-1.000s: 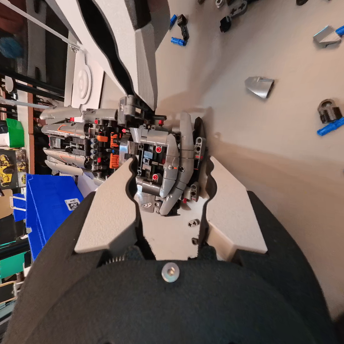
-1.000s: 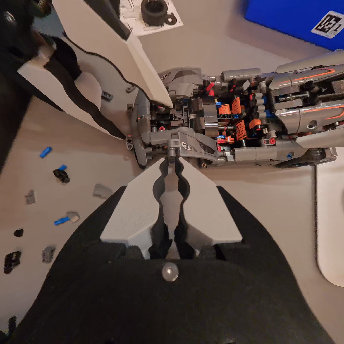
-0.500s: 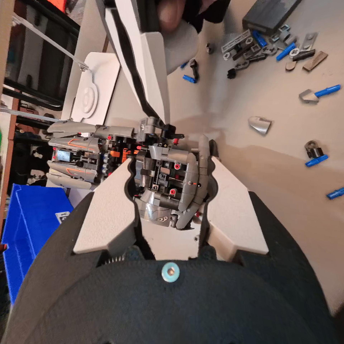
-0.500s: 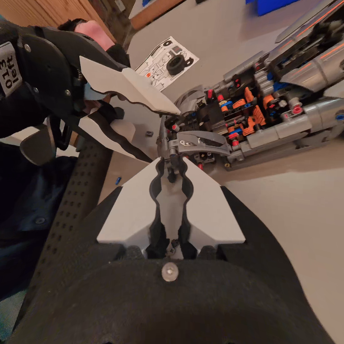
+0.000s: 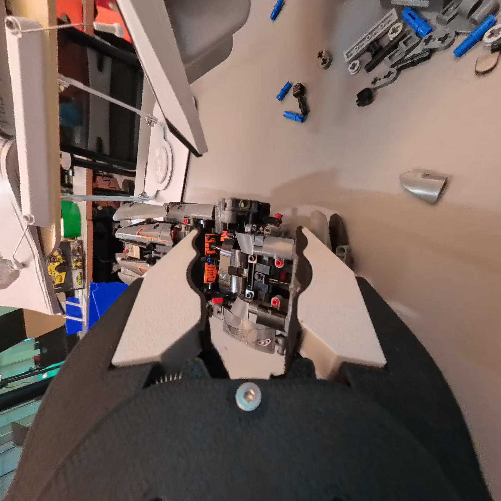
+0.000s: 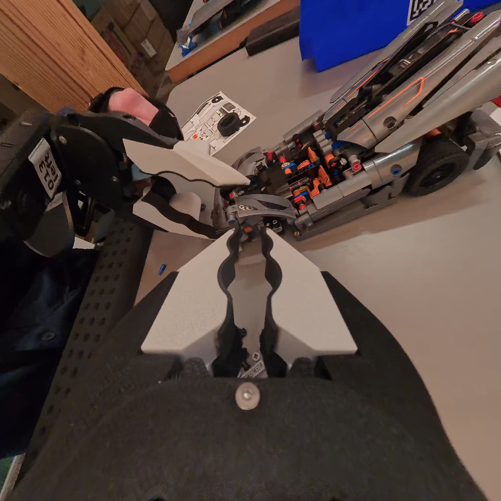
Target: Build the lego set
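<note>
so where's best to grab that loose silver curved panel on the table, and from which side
Grip the silver panel across its two long edges, near the wider open end, coming straight down from above. It lies flat and alone on the table, and its rounded nose tapers, so a tool would likely slip off there.

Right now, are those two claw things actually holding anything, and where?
The left gripper clamps the lego car across its front end. The right gripper, slightly open, grips nothing.
</note>
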`<act>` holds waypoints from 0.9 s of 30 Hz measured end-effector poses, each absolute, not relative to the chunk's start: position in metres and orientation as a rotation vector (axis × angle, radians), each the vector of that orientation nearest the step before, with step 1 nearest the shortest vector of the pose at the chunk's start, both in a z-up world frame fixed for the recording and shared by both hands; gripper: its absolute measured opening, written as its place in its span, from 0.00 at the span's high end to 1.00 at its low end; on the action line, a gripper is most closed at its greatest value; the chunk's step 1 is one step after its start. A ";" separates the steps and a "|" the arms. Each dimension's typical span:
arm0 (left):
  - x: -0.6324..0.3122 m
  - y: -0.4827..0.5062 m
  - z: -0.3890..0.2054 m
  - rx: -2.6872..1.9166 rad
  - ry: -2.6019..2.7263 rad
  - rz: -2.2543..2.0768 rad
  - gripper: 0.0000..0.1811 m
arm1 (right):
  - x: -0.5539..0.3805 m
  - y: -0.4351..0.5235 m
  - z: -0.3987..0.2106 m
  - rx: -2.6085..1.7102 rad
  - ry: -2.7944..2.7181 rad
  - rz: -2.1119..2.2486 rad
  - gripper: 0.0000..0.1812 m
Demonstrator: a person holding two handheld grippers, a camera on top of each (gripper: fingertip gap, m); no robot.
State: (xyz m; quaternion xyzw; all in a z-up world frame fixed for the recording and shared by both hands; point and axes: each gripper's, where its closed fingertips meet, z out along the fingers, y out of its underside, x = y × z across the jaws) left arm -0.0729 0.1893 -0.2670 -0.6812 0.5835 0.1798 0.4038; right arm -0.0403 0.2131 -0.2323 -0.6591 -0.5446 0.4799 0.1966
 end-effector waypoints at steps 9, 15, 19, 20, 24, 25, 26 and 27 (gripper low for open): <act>-0.073 0.195 -0.266 -1.703 1.481 0.498 0.77 | -0.032 0.220 -0.234 -1.847 -1.535 1.285 0.93; -0.073 0.192 -0.261 -1.752 1.470 0.384 0.80 | -0.024 0.226 -0.224 -1.827 -1.497 1.281 0.93; -0.071 0.187 -0.260 -1.806 1.482 0.253 0.80 | -0.018 0.228 -0.219 -1.819 -1.491 1.274 0.92; -0.071 0.185 -0.259 -1.829 1.473 0.214 0.79 | -0.016 0.228 -0.219 -1.818 -1.504 1.251 0.90; -0.075 0.178 -0.252 -1.875 1.411 0.113 0.75 | -0.010 0.207 -0.222 -1.766 -1.678 1.185 0.89; -0.078 0.177 -0.248 -1.867 1.401 0.129 0.74 | -0.008 0.204 -0.226 -1.765 -1.718 1.150 0.89; -0.081 0.175 -0.245 -1.852 1.398 0.151 0.74 | -0.007 0.202 -0.229 -1.766 -1.752 1.123 0.89; -0.082 0.170 -0.244 -1.842 1.408 0.156 0.74 | -0.006 0.199 -0.233 -1.765 -1.781 1.104 0.89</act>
